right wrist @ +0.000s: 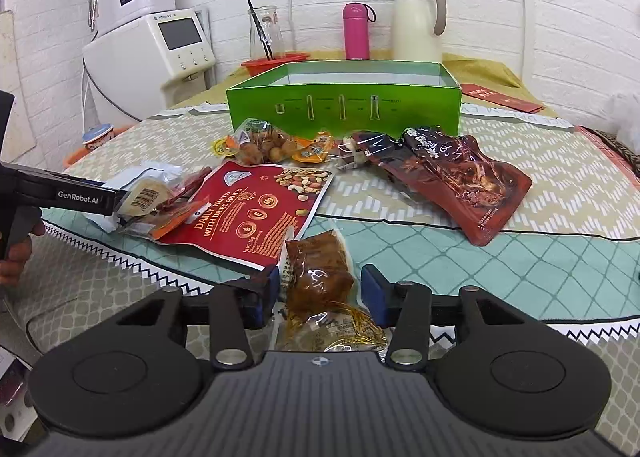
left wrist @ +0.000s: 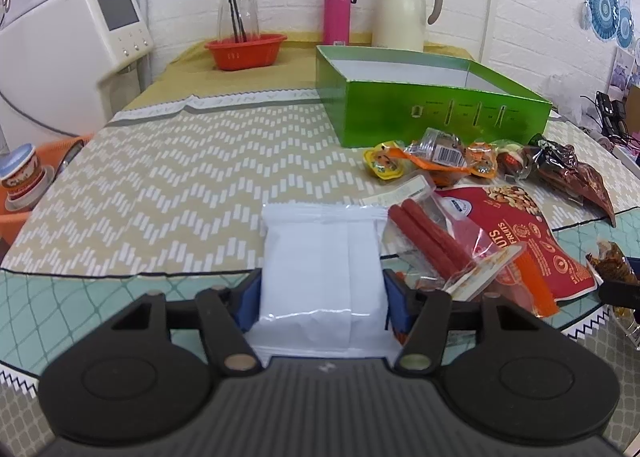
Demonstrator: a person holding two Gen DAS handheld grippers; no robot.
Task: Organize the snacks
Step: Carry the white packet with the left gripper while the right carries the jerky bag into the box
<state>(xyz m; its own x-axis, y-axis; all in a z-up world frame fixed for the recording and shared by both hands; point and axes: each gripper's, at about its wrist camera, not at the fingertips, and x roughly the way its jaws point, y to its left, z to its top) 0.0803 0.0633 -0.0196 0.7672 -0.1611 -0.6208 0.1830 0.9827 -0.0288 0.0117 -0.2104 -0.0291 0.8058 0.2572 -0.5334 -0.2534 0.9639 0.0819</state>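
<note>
My left gripper (left wrist: 320,299) is shut on a white snack packet (left wrist: 320,269) at the table's near edge; it shows from the side in the right wrist view (right wrist: 116,197). My right gripper (right wrist: 318,295) has its pads on both sides of a brown braised-meat packet (right wrist: 320,277), and the right pad seems a little apart from it. An open green box (left wrist: 432,105) (right wrist: 344,103) stands further back. A red nuts bag (right wrist: 248,213), a sausage packet (left wrist: 432,245), a dark red pouch (right wrist: 460,181) and several small snacks (right wrist: 272,145) lie in front of the box.
A cream thermos jug (right wrist: 418,23), a pink bottle (right wrist: 357,31), a glass carafe (right wrist: 266,33) and a red basket (left wrist: 245,51) stand at the back. A white appliance (right wrist: 160,53) is at the left. An orange basket with a cup (left wrist: 24,181) sits beside the table.
</note>
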